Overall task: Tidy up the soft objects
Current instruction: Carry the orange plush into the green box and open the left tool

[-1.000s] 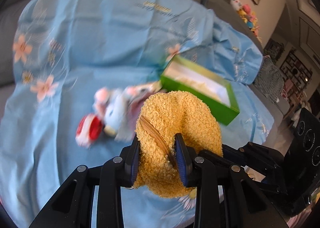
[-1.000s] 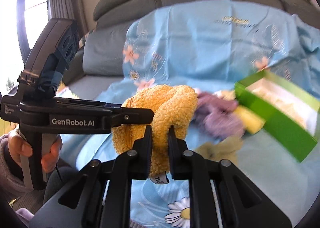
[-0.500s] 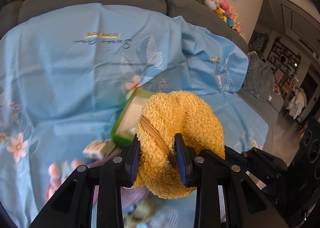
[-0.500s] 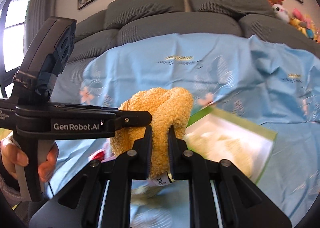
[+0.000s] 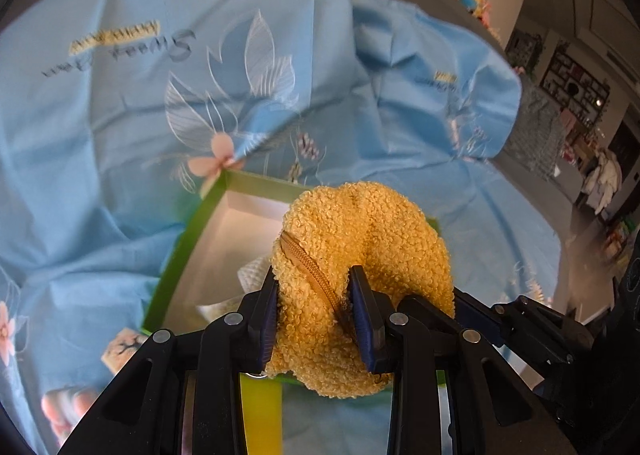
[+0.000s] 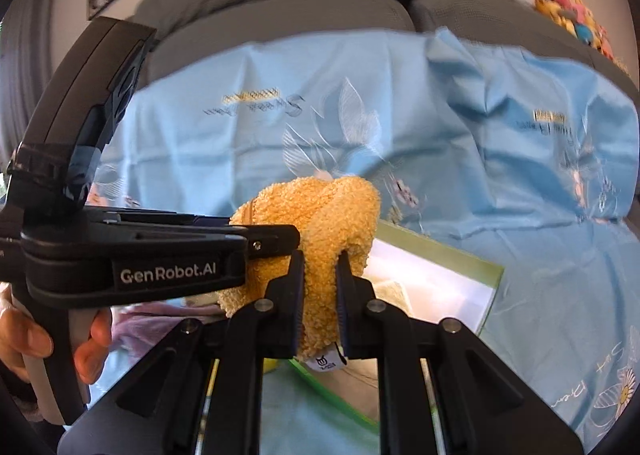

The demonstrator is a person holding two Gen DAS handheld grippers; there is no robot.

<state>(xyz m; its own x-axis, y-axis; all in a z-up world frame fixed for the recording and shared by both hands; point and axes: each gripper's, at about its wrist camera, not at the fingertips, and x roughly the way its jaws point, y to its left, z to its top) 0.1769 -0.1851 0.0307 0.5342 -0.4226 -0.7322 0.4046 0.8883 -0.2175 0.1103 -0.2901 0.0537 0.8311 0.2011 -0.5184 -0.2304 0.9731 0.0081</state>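
A fuzzy yellow pouch (image 5: 362, 251) with a brown zipper hangs in the air, pinched from two sides. My left gripper (image 5: 316, 295) is shut on its zipper edge. My right gripper (image 6: 320, 279) is shut on another fold of the yellow pouch (image 6: 332, 215), with a small white label hanging below the pads. Under the pouch lies a green box (image 5: 188, 243) with a white inside, holding a pale soft item. In the right wrist view the green box (image 6: 440, 255) shows behind the pouch, and the left gripper's body reaches in from the left, held by a hand (image 6: 24, 339).
A light blue floral cloth (image 5: 120, 103) covers a grey sofa (image 6: 280, 19). Small soft toys lie on the cloth at the lower left (image 5: 124, 347). Plush toys (image 6: 568, 11) sit on the sofa's back at the far right. A room with shelves opens to the right.
Both grippers have carried the yellow pouch sideways across the cloth, from over the loose toys to over the green box. Their hold on the pouch is unchanged.
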